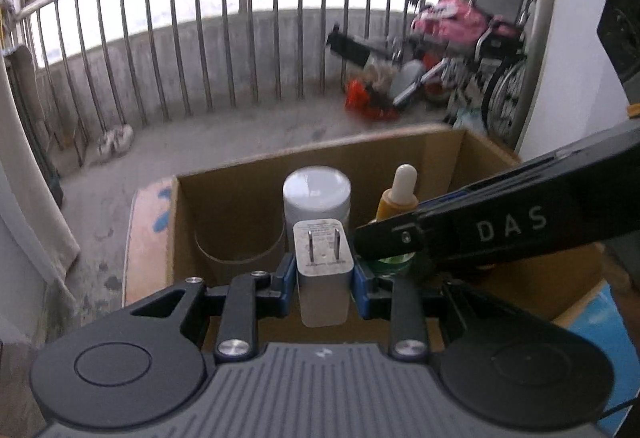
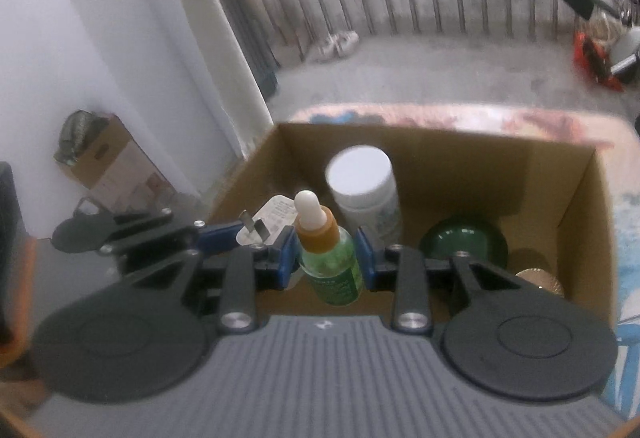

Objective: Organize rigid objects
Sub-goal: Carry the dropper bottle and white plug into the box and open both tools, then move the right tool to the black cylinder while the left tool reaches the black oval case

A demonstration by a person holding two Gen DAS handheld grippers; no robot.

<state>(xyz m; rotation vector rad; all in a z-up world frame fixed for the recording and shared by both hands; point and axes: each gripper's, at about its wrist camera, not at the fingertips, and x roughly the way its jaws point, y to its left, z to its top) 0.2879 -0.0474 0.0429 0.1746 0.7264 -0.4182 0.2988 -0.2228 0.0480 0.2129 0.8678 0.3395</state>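
My left gripper [image 1: 324, 280] is shut on a white plug adapter [image 1: 323, 266], prongs up, held over the near edge of an open cardboard box [image 1: 240, 174]. My right gripper [image 2: 327, 258] is shut on a green dropper bottle [image 2: 330, 258] with an orange collar and white bulb, also over the box [image 2: 580, 206]. The right gripper's body [image 1: 500, 230] crosses the left wrist view; the dropper bottle [image 1: 398, 198] shows behind it. In the right wrist view the left gripper [image 2: 244, 234] and its adapter [image 2: 268, 222] sit just left. A white-capped jar [image 1: 317, 194] stands inside the box, also seen in the right view [image 2: 362, 186].
A dark green round tin [image 2: 462, 242] and a gold-topped item [image 2: 540, 278] lie in the box's right part. The box rests on a patterned surface [image 2: 440, 118]. A balcony railing [image 1: 240, 38], a wheelchair [image 1: 500, 50] and a small carton [image 2: 116, 162] stand around.
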